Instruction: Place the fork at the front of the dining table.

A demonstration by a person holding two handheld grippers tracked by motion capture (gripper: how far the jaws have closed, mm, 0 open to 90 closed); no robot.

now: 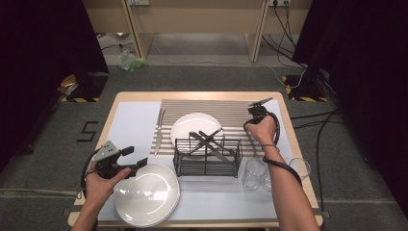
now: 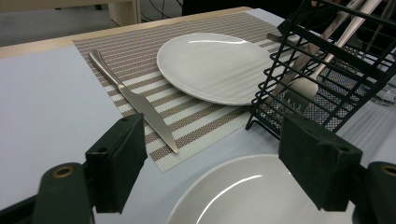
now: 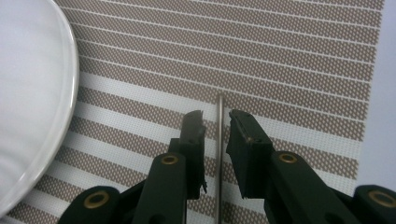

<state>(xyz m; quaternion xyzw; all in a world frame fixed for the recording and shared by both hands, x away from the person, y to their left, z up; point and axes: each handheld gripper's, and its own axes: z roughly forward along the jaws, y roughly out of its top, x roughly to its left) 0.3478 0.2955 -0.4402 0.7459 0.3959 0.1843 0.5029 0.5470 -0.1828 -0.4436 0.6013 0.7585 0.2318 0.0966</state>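
Observation:
My right gripper points down at the striped placemat. Its jaws stand narrowly open on either side of a thin metal utensil handle, with a gap showing on both sides. In the high view this gripper is at the placemat's right part, right of the white plate. My left gripper hovers wide open and empty at the far left edge of a stack of white plates. A knife lies on the placemat's left side. A black wire basket holds several pieces of cutlery.
Two clear glasses stand right of the basket, close under my right forearm. A pale cloth covers the table under the placemat. The wooden table edge runs close to the right of the right gripper.

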